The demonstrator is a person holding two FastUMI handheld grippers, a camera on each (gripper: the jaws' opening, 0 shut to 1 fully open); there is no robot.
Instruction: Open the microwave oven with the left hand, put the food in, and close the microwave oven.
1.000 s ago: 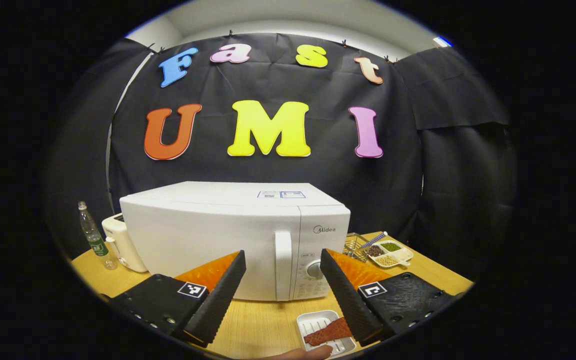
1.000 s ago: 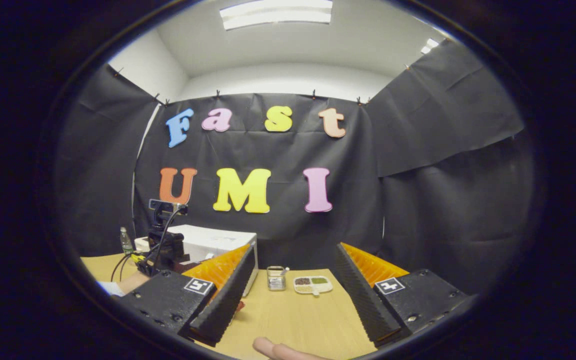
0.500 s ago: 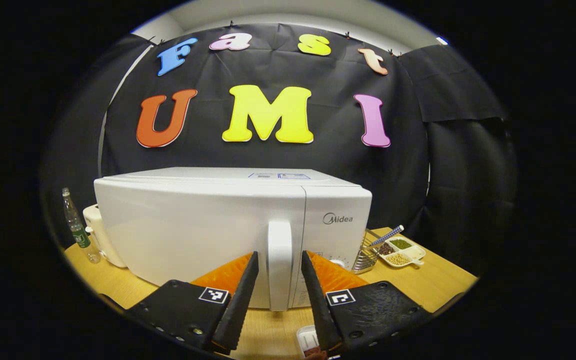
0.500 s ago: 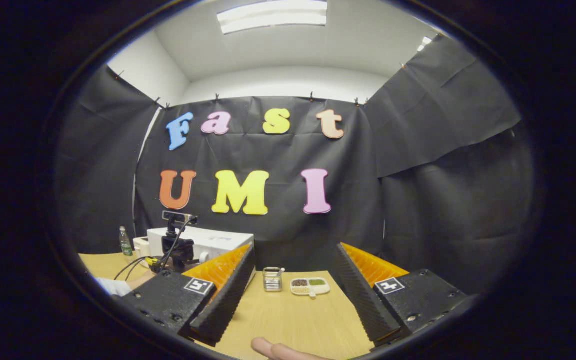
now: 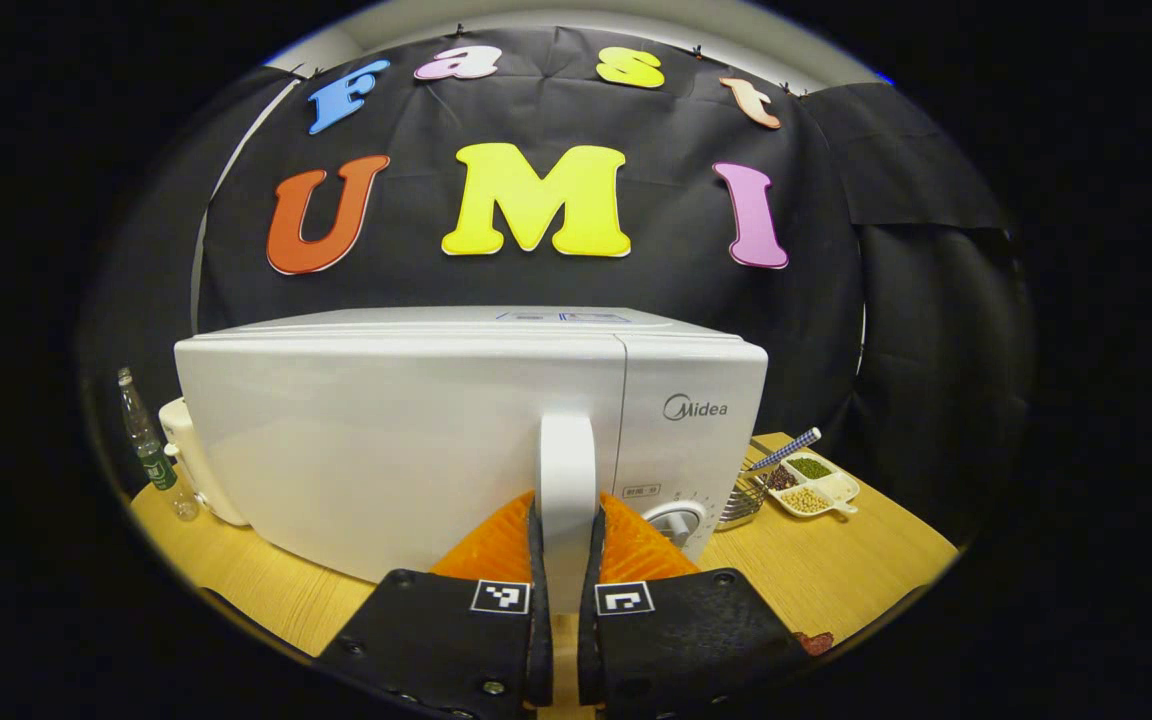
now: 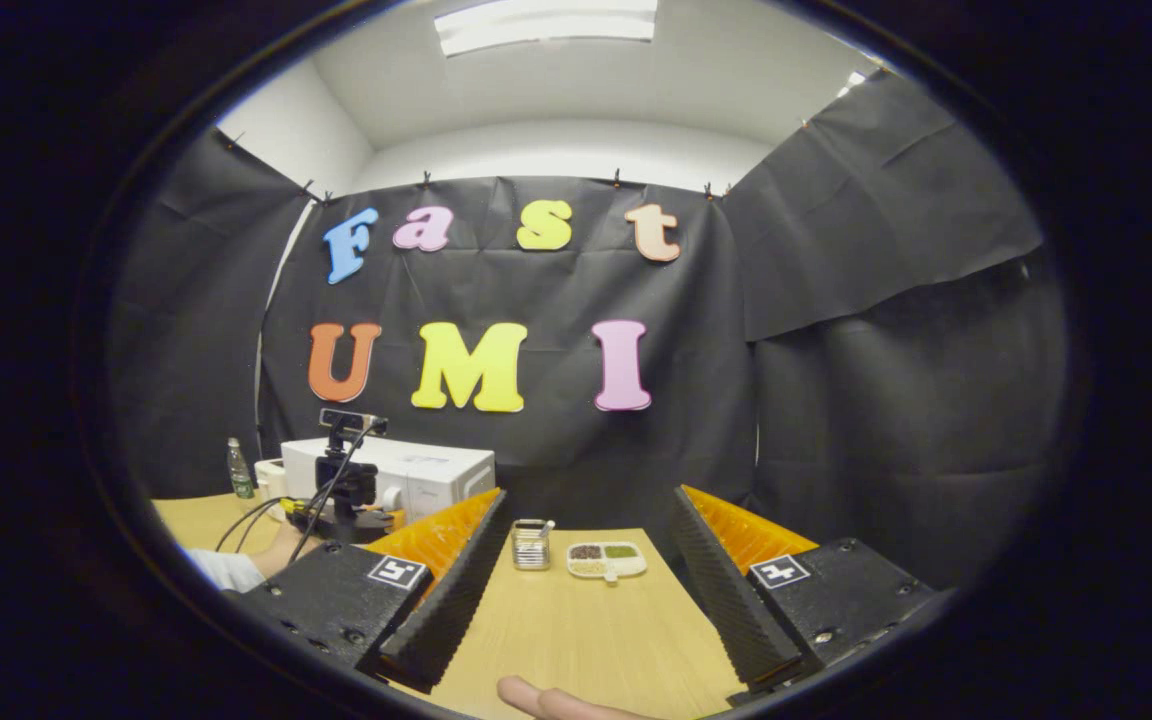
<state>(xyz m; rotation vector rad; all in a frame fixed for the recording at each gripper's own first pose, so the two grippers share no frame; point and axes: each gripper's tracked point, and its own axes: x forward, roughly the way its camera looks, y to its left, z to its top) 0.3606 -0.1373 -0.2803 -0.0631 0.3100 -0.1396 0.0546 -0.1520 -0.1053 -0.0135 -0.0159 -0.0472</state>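
The white microwave stands with its door closed in the left gripper view. Its upright white handle runs down between my left gripper's orange fingers. My left gripper is shut on that handle, with both black pads pressing its sides. A sliver of reddish food peeks out at the lower right, and its tray is hidden behind the gripper. In the right gripper view my right gripper hovers open over the wooden table, holding nothing. The microwave sits far to its left, with the other gripper in front of it.
A clear bottle and a white toaster stand left of the microwave. To its right are a wire basket and a divided dish of beans. A sleeve and a fingertip show near the right gripper.
My left gripper has moved forward to the microwave and closed from wide open onto the door handle. The right gripper has stayed open and barely shifted.
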